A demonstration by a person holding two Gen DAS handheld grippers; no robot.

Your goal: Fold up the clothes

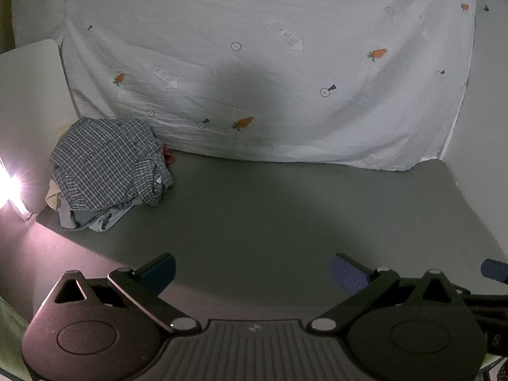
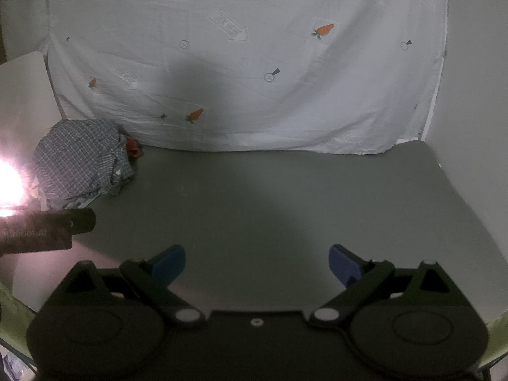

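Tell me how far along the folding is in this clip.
Nothing looks folded yet. The clothes pile, checked shirt on top, sits crumpled at the table's far left corner beside the white sheet. Nothing is in hand: the left gripper and right gripper are open and empty, short of the pile. Picking up, spreading and folding each garment all remain.

Mat (image 1: 285, 209) mid/right free; clothes pile (image 1: 108, 168) blocks far-left corner.
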